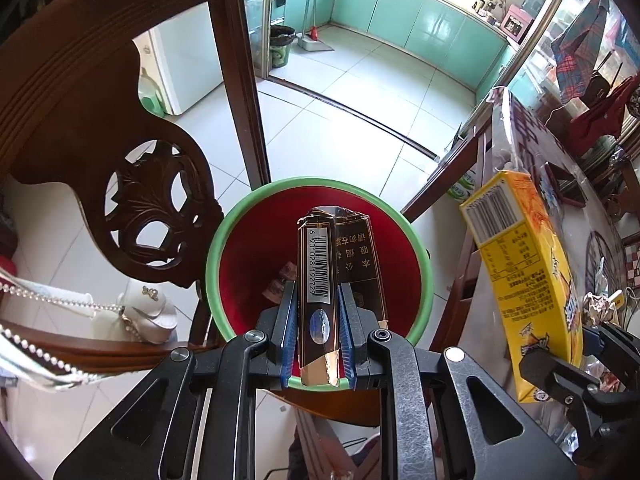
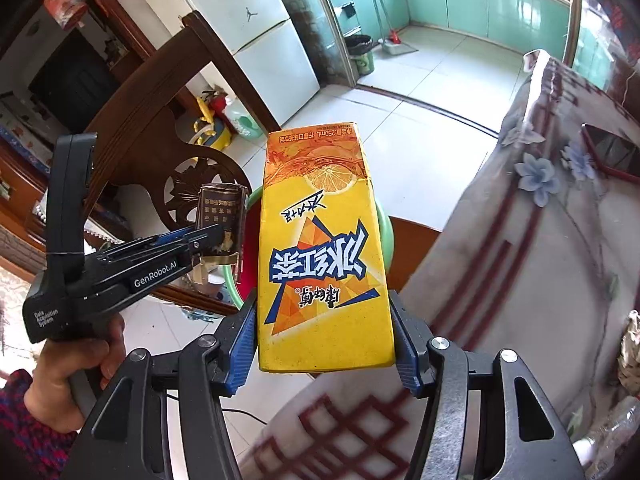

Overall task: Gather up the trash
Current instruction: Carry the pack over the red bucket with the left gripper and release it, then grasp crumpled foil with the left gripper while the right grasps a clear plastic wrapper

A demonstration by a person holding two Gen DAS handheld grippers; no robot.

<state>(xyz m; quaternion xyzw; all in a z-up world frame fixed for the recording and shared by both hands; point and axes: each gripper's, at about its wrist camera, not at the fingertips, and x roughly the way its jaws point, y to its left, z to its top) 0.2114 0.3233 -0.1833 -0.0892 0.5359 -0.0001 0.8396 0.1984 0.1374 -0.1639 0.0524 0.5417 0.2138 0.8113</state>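
My left gripper (image 1: 318, 320) is shut on a dark cigarette pack (image 1: 320, 264) with a barcode and holds it over the mouth of a red bin with a green rim (image 1: 248, 216). Some scraps lie at the bin's bottom (image 1: 280, 284). My right gripper (image 2: 324, 332) is shut on a yellow iced-tea carton (image 2: 324, 240), held upright just right of the bin. The carton also shows in the left wrist view (image 1: 528, 280). The left gripper with its pack (image 2: 222, 216) shows in the right wrist view, beside the bin's rim (image 2: 386, 224).
A carved dark wooden chair (image 1: 132, 184) stands left of the bin. A table with a flowered cloth (image 2: 540, 240) is at the right, with a red phone (image 2: 612, 152) and crumpled wrappers (image 1: 600, 304) on it. White tiled floor (image 1: 340, 92) lies beyond.
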